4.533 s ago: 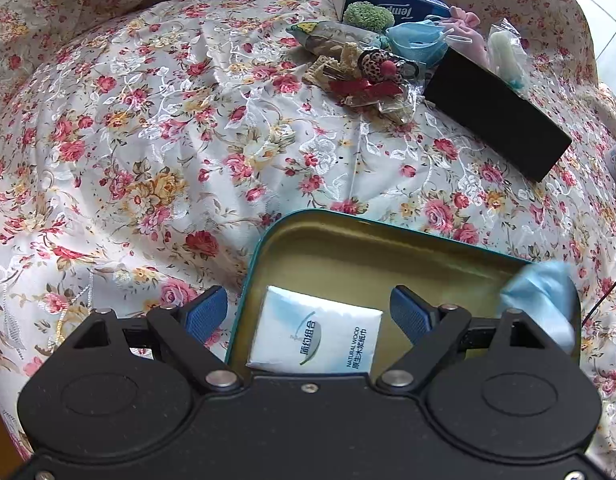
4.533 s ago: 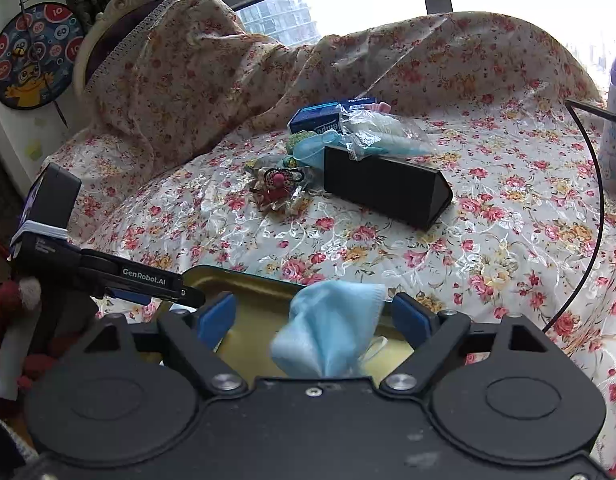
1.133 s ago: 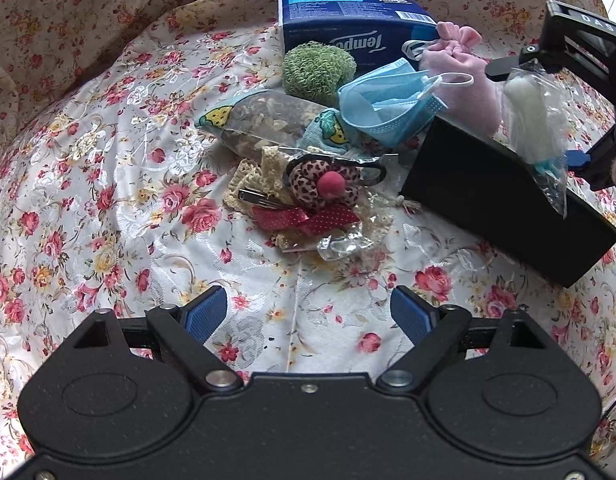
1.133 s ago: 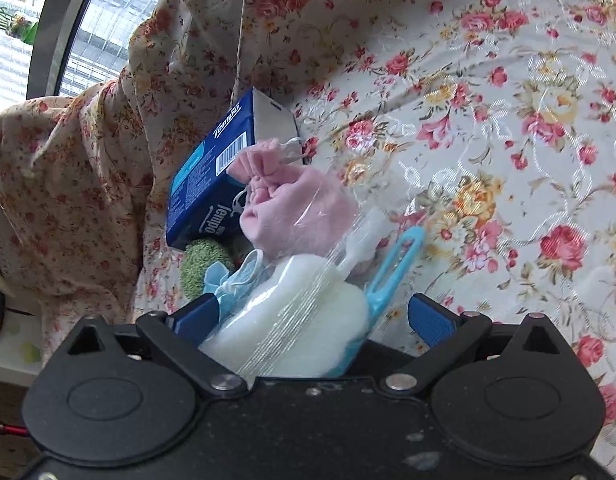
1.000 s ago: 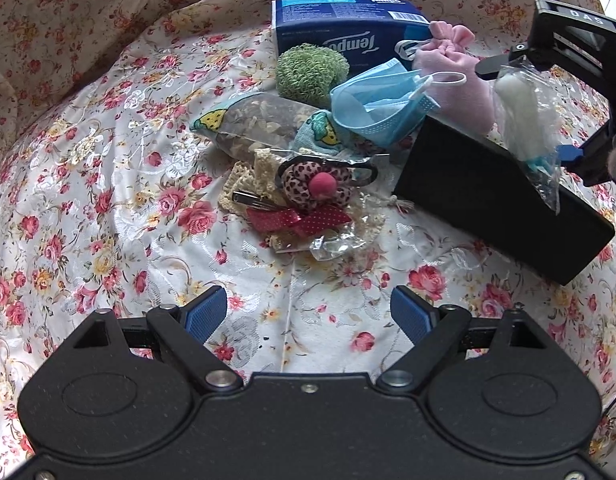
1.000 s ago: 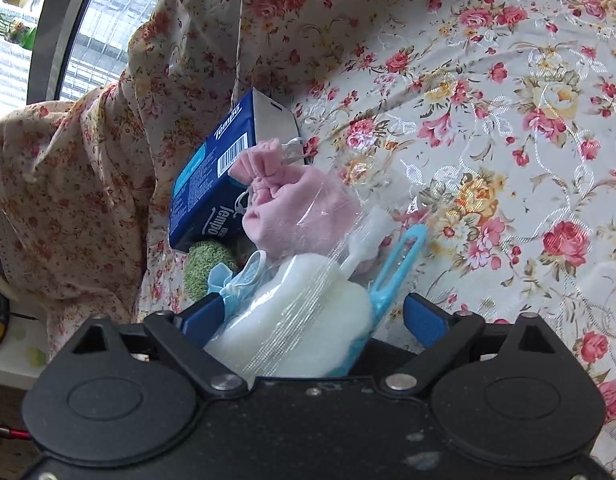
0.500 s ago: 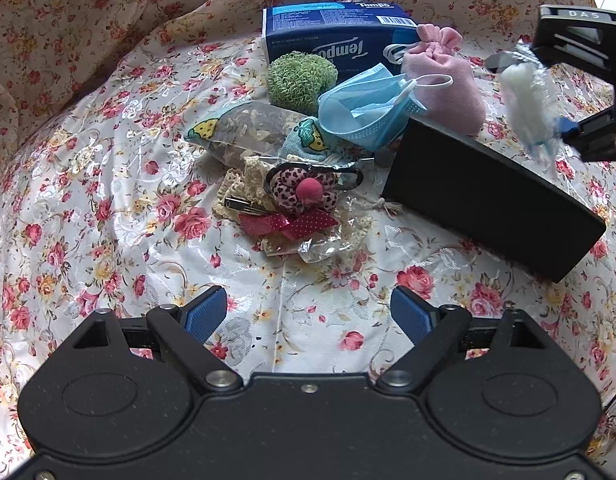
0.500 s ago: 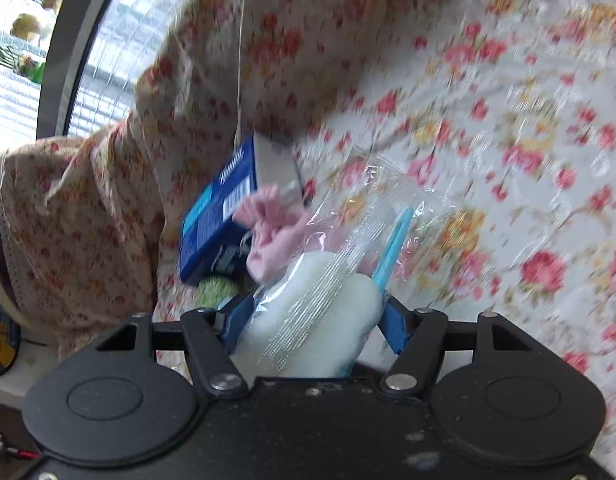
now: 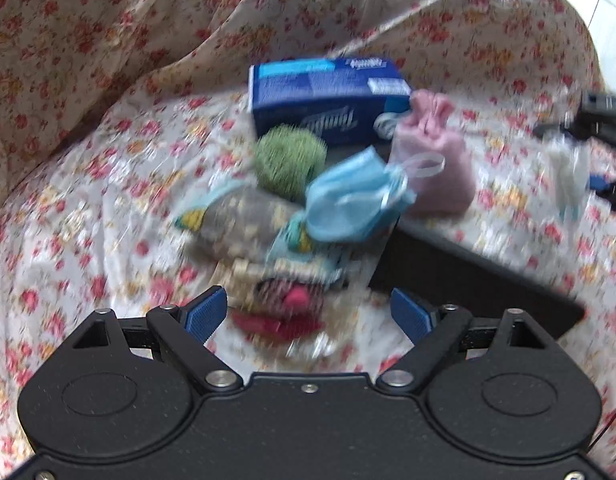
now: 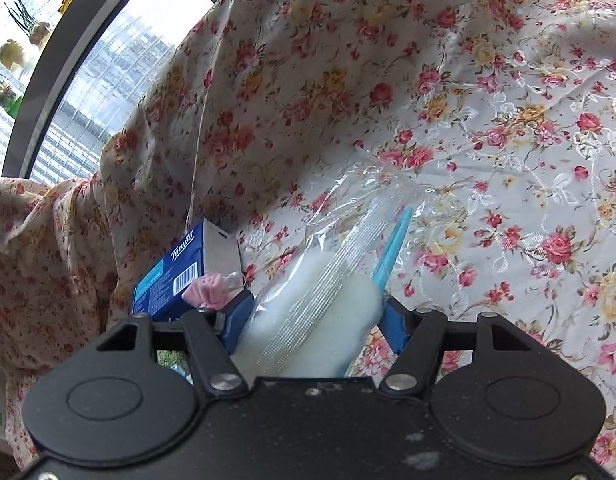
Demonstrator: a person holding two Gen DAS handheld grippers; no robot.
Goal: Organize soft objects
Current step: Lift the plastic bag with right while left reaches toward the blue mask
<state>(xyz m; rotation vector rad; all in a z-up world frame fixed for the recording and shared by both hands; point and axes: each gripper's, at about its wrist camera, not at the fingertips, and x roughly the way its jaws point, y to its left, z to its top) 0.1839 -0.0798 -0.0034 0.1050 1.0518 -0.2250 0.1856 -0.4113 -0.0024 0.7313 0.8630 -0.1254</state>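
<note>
My right gripper (image 10: 314,316) is shut on a clear plastic bag of white cotton (image 10: 320,312) with a blue stick inside, held above the floral cloth; the bag also shows at the right of the left wrist view (image 9: 566,176). My left gripper (image 9: 308,312) is open and empty, just above a red and spotted hair clip (image 9: 285,308). Beyond it lie a blue face mask (image 9: 352,204), a green fuzzy ball (image 9: 287,160), a pink drawstring pouch (image 9: 436,164), a patterned snack bag (image 9: 235,224) and a blue tissue box (image 9: 328,100). The left view is blurred.
A long black box (image 9: 480,284) lies to the right of the pile. The floral cloth (image 10: 508,120) covers the whole surface and rises at the back. A window (image 10: 67,60) is at the far left of the right wrist view.
My right gripper has closed on the cotton bag and lifted it up and away from the pile. My left gripper has moved forward, closer over the hair clip and the pile.
</note>
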